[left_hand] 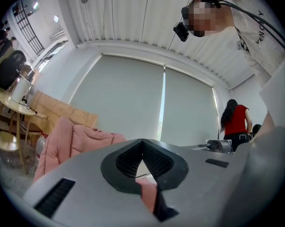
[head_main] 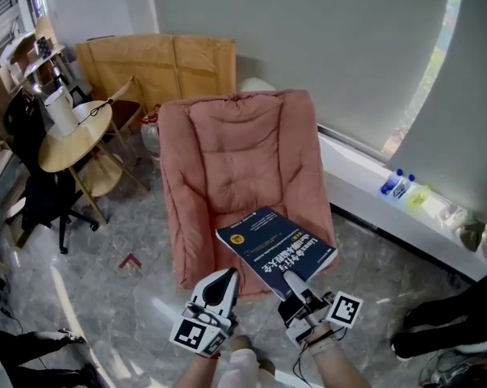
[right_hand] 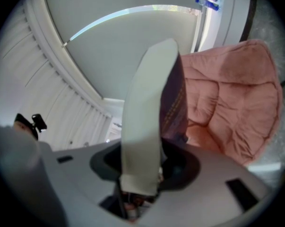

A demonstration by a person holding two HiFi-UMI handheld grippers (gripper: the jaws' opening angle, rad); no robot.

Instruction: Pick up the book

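Note:
A dark blue book hangs in the air above the seat of a pink padded chair. My right gripper is shut on the book's near corner. In the right gripper view the book stands up edge-on between the jaws, its pale page block facing me, with the pink chair behind it. My left gripper hovers just left of the book, apart from it. Its jaws are closed together with nothing between them. In the left gripper view the left gripper points at a grey blind, with the chair at the left.
A round wooden table with a white jug and a black office chair stand at the left. Cardboard sheets lean on the back wall. A white sill with bottles runs along the right. A person in red stands far off.

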